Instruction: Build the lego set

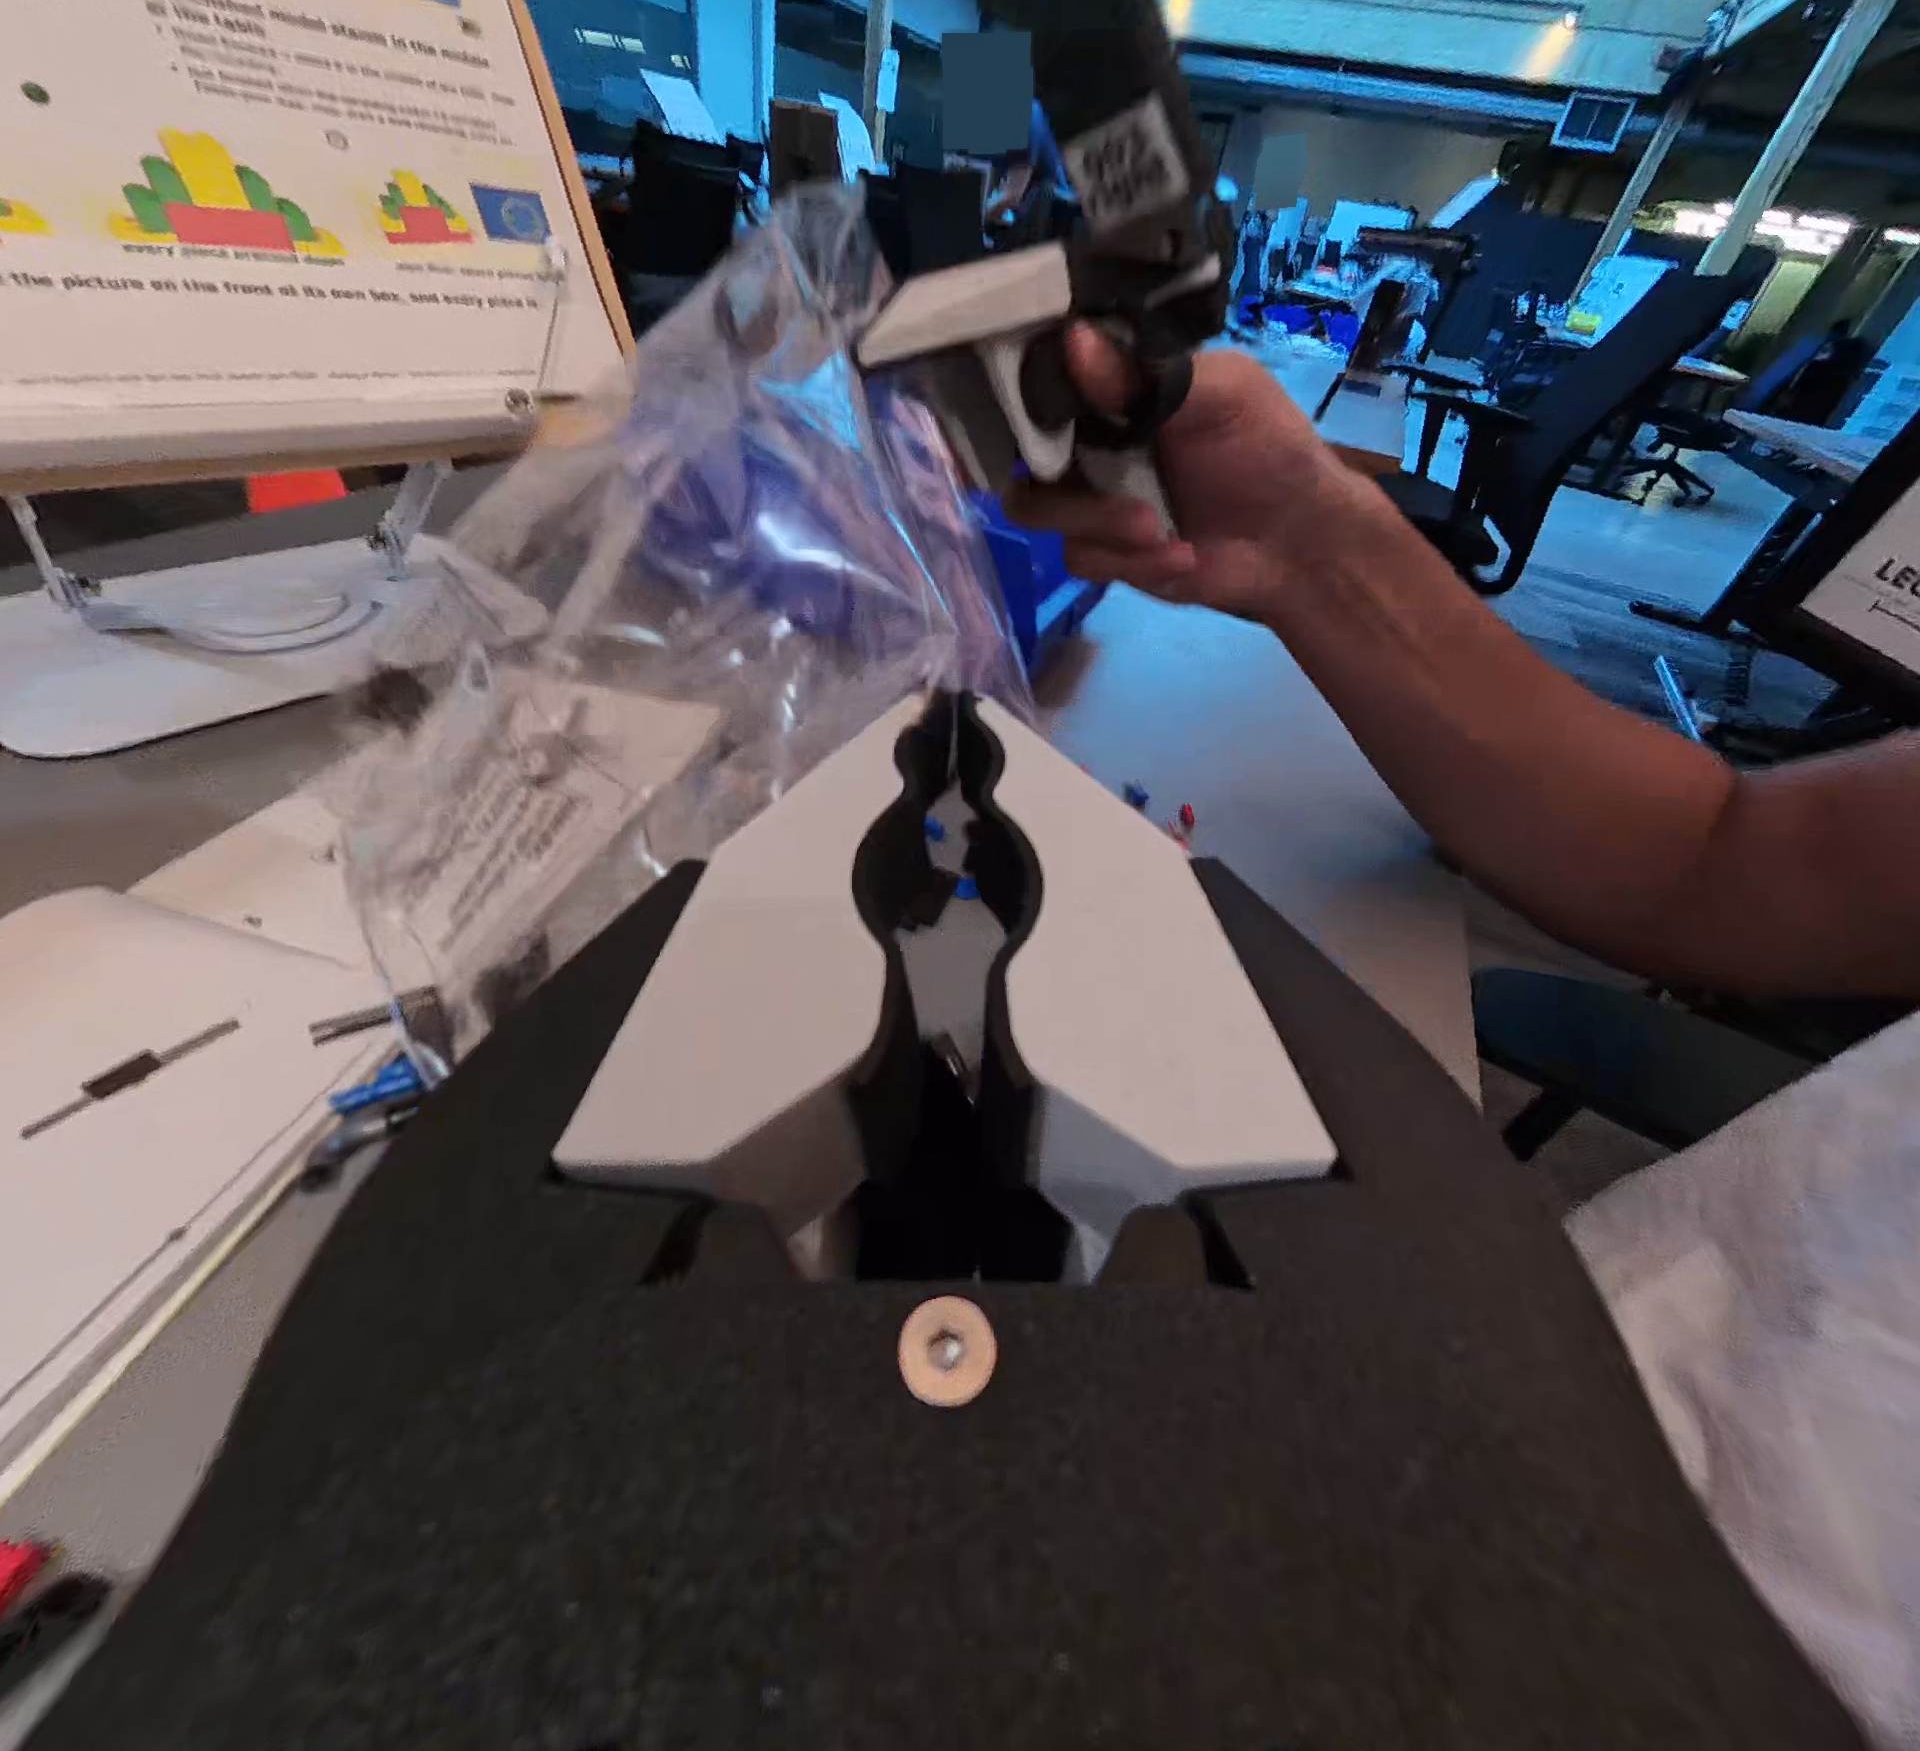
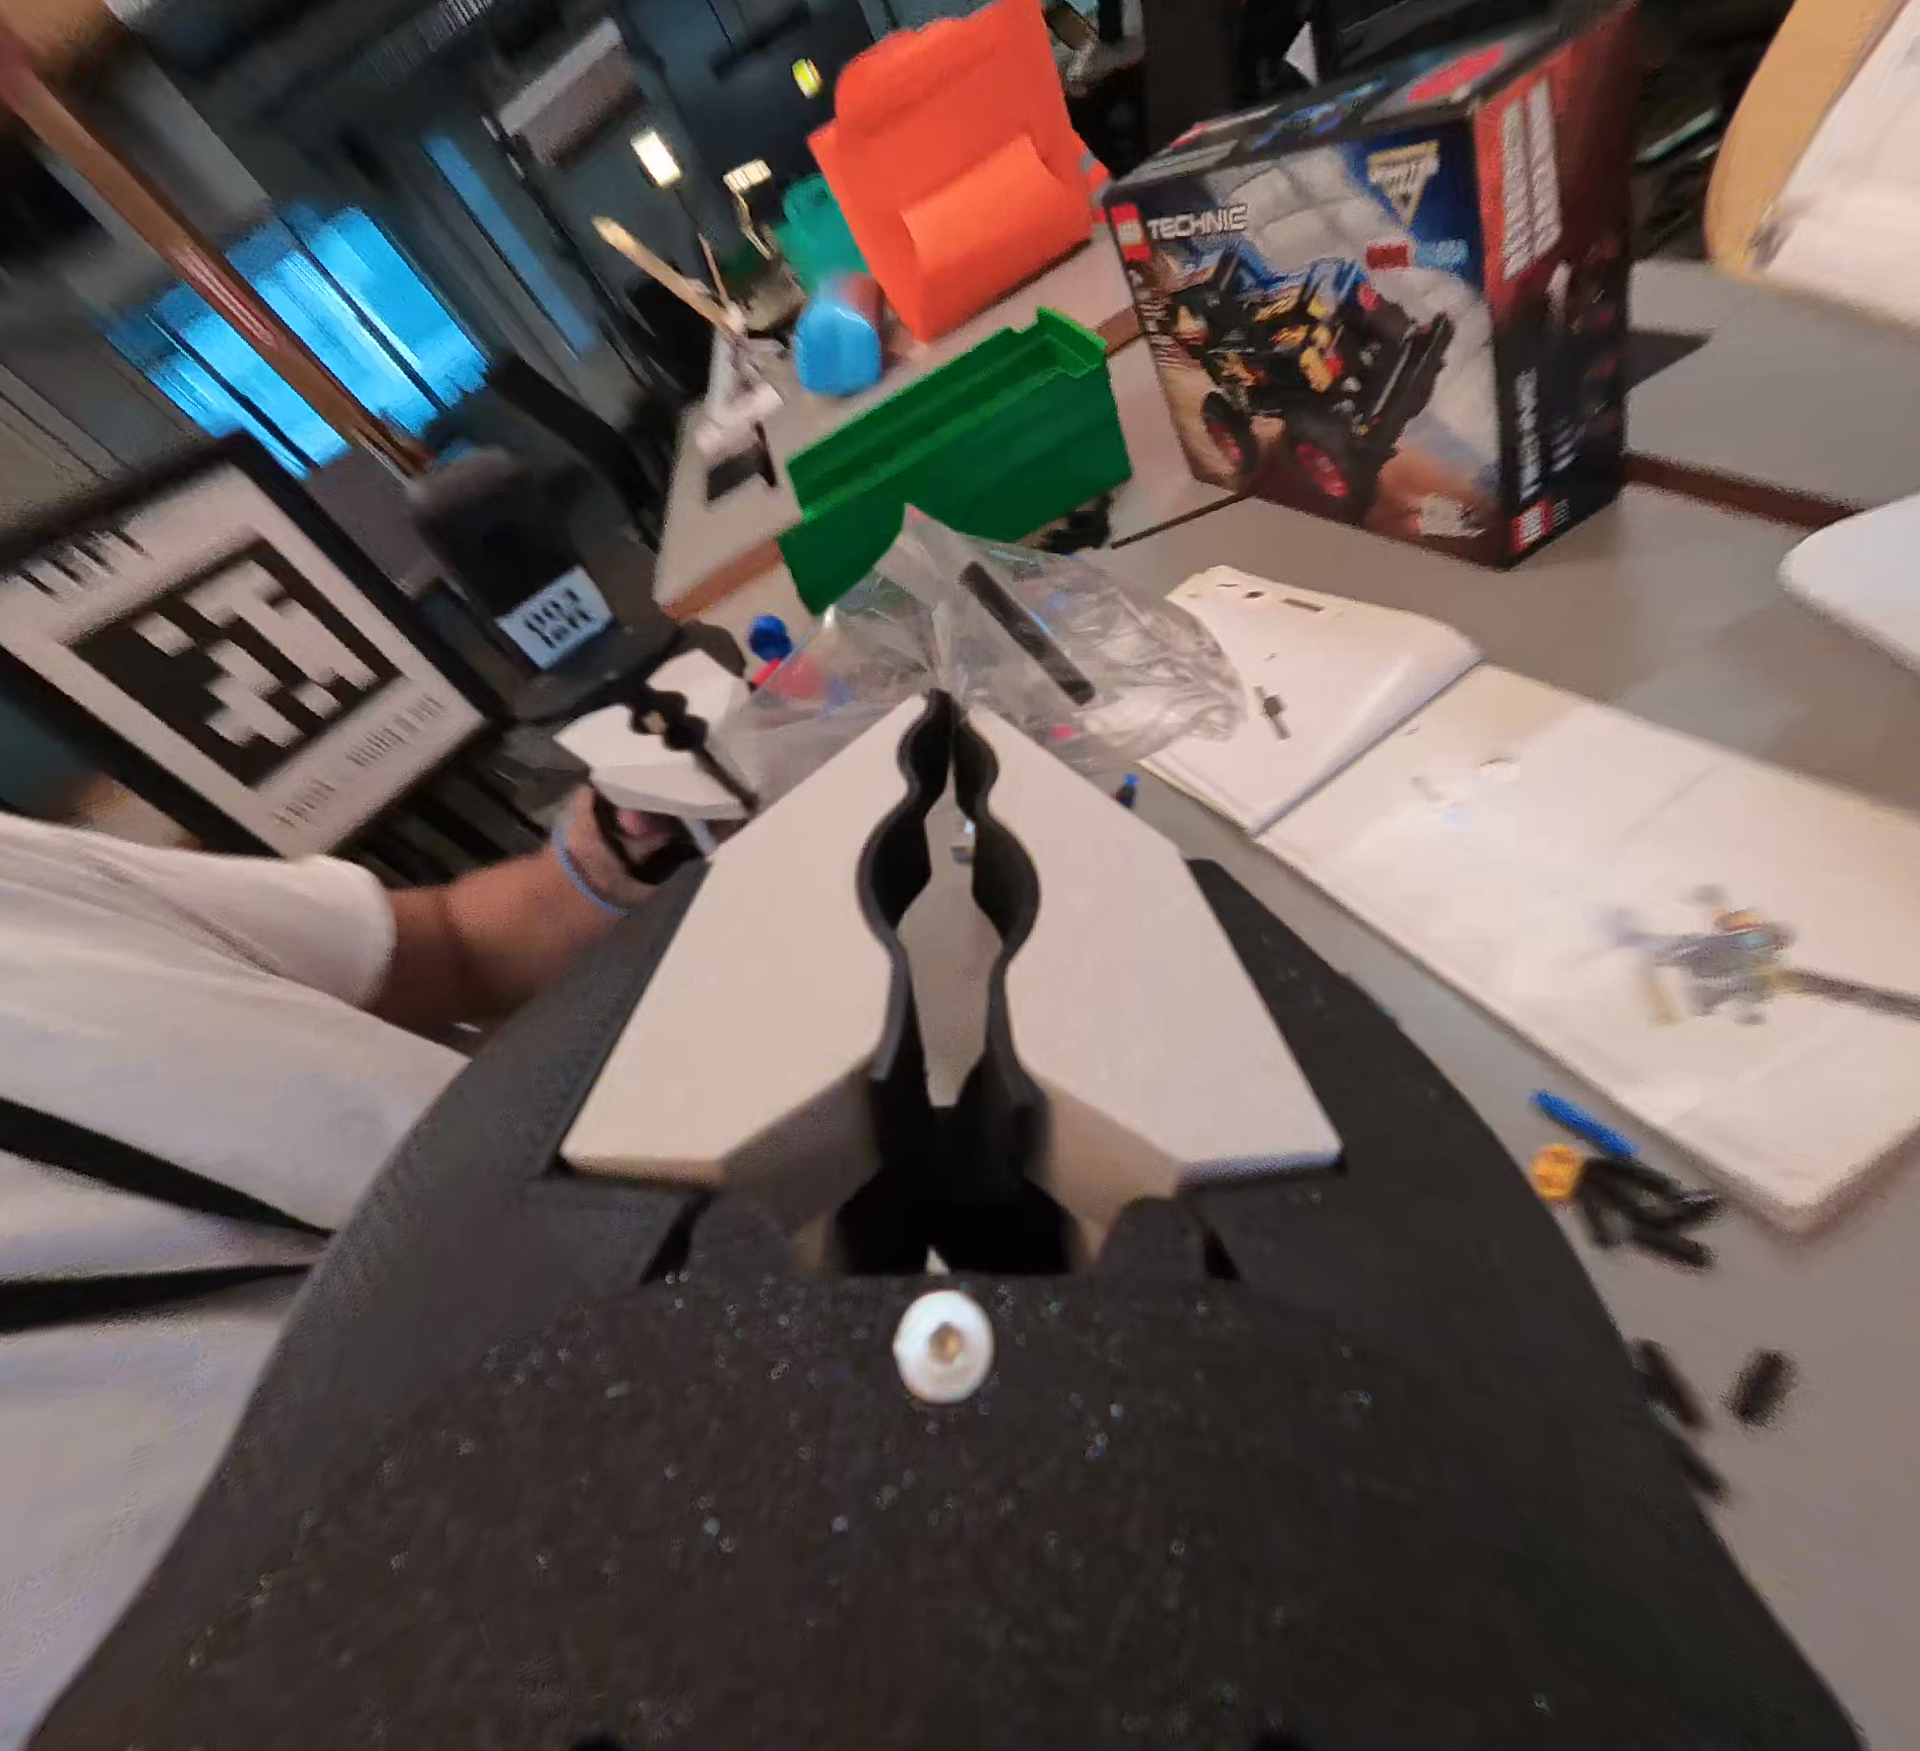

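Note:
A clear plastic bag with blue Lego pieces inside hangs in the air between both grippers. My left gripper is shut on the bag's near edge. The right gripper, held by a hand, shows further off in the left wrist view against the bag's upper side. In the right wrist view my right gripper is shut on the same bag, which holds a long black piece and small red and blue parts. The left gripper shows to the left there.
An open instruction booklet lies on the grey table, with loose black pins beside it. A Lego box and a green bin stand behind. An instruction sheet on a stand is at the left, and a blue bin sits behind the bag. One gripper's finger ends stand about 11 cm off the other's.

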`<state>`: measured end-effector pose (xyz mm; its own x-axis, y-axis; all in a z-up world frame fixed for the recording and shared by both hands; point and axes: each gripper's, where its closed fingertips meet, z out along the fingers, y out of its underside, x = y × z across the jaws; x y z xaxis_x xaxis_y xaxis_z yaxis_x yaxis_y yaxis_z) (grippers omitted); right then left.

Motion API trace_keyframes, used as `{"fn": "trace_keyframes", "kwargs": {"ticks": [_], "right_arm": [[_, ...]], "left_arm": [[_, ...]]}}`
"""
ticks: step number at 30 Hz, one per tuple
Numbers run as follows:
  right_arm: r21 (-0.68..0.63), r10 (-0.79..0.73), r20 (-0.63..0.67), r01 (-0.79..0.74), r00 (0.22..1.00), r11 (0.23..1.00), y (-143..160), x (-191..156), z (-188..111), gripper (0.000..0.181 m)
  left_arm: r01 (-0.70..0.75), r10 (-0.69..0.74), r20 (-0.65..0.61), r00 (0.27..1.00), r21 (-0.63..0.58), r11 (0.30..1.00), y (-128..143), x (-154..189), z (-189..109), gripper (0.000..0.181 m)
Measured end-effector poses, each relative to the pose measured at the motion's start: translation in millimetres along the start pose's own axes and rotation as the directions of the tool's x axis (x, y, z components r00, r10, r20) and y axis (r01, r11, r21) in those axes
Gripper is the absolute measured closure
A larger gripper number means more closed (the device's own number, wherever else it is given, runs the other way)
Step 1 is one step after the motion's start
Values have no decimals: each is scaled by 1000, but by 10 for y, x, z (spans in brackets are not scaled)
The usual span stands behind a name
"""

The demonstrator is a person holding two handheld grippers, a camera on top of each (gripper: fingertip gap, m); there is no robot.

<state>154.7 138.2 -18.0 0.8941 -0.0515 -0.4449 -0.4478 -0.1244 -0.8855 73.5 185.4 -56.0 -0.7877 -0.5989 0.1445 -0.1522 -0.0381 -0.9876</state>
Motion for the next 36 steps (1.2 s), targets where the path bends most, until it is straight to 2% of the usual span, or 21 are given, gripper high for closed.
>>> {"fn": "trace_keyframes", "kwargs": {"ticks": [3,4,6,8,11,13,17,20,22,25,27,28,32,36], "right_arm": [[-61,-193,-35,191,981,980,-116,-134,-54,181],[-94,-245,-37,241,969,966,-133,-173,-71,181],[-141,-353,44,356,934,924,-123,-364,-81,181],[-183,-456,179,485,872,855,-24,-607,-66,181],[-273,-543,256,599,800,753,99,-713,25,181],[-319,-570,292,640,768,699,164,-746,69,181],[-363,-615,331,698,716,617,257,-755,94,181],[-374,-639,348,727,686,576,270,-786,100,181],[-382,-651,357,741,670,552,266,-804,109,181],[-413,-644,367,738,671,534,267,-791,120,181],[-428,-646,348,728,679,535,243,-746,117,181],[-432,-644,336,720,688,544,227,-723,102,181],[-423,-644,253,681,722,598,117,-617,7,181],[-337,-610,209,641,765,689,-71,-654,-60,181]], "left_arm": [[-53,56,26,998,-109,993,144,20,-137,155],[-96,103,47,994,-128,987,137,-8,-223,155],[-205,218,99,971,-124,971,-53,-124,-393,157],[-304,317,113,942,-113,946,-399,-267,-448,157],[-401,379,-149,914,-176,899,-645,-171,-269,153],[-472,388,-317,865,-254,845,-632,-134,-158,148],[-572,417,-425,803,-358,738,-675,-297,27,149],[-590,359,-534,766,-360,723,-754,-198,33,148],[-622,342,-589,732,-374,688,-719,-141,68,146],[-690,347,-645,681,-408,597,-576,-95,141,150],[-728,367,-663,652,-412,548,-548,-98,156,173],[-737,377,-666,644,-408,538,-564,-100,155,176],[-753,414,-661,625,-371,544,-680,-101,101,181],[-710,388,-650,653,-349,611,-820,-80,83,181]]}}
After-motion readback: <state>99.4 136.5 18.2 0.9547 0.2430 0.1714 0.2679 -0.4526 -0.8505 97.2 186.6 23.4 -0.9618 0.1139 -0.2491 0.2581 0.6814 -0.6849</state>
